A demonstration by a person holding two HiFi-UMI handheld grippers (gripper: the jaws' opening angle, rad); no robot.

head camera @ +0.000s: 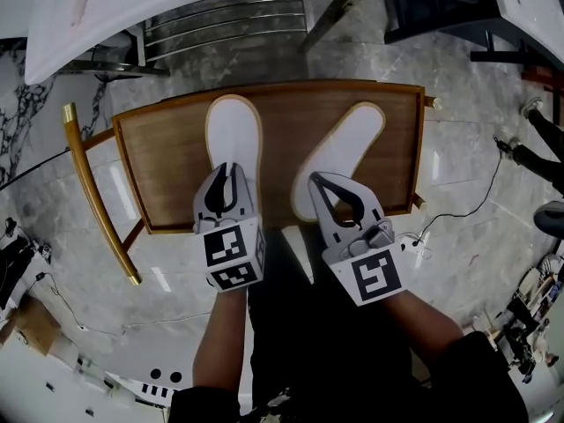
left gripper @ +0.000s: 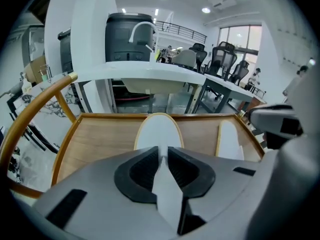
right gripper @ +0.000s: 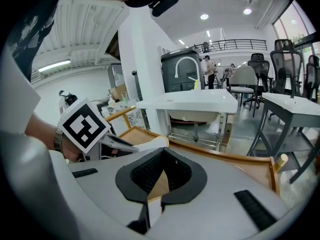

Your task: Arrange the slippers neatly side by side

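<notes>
Head view shows you two flat white slippers with thin tan rims, both lying on the wooden chair seat [head camera: 167, 166]. The left slipper [head camera: 233, 126] points straight away from you. The right slipper [head camera: 348, 139] lies near it but not touching, with its toe swung out toward the right edge of the seat, so the pair is not parallel. The chair's curved backrest rail [head camera: 88, 183] runs along the left side.

Only this view shows the angle between the two slippers and where each of your grippers sits, one over each heel. The left gripper view gives you the low look along the seat instead: the left slipper's rounded toe [left gripper: 159, 129] straight ahead, the right slipper [left gripper: 229, 139] off to the side, and a white counter with a faucet [left gripper: 142, 29] behind the chair. The right gripper view catches the seat's raised wooden rim and the marker cube on your other gripper.

Your left gripper [head camera: 231, 167] has its jaws a narrow crack apart, with the white of the left slipper showing through the gap. Whether the pads touch the slipper you cannot tell. Your right gripper [head camera: 315, 178] is clenched, tips meeting with nothing between them, over the heel of the right slipper.
</notes>
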